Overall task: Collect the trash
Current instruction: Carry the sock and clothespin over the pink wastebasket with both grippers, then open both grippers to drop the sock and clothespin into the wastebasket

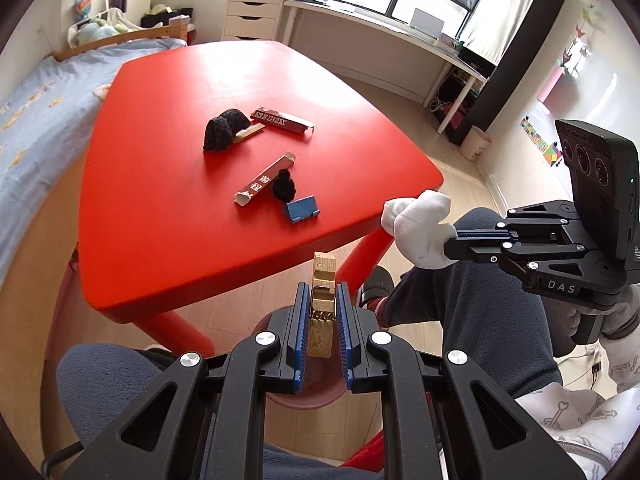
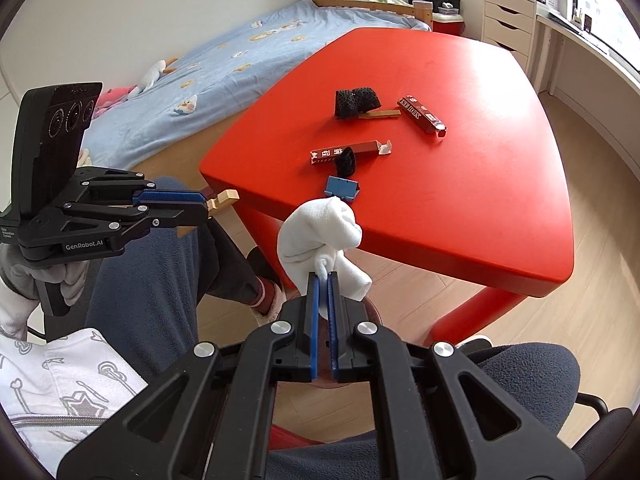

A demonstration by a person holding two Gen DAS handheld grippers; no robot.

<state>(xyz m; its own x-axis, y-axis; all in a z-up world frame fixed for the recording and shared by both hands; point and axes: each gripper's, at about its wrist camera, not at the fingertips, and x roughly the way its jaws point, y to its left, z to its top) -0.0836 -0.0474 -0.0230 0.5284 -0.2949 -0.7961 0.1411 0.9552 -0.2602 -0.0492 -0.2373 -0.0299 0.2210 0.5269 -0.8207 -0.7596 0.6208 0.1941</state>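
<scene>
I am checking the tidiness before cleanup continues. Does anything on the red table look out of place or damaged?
Yes. Two dark red cartons lie scattered with end flaps torn open, beside two crumpled black mesh wads and a blue piece.

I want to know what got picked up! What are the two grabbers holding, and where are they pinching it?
The left gripper pinches a gold paper box near its lower end. The right gripper pinches a crumpled white tissue by its bottom edge.

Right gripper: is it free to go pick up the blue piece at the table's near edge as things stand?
Probably not yet. The right gripper is shut on a white cloth, so its jaws are occupied. The blue piece itself lies uncovered on the red table, nothing blocking the approach.
</scene>
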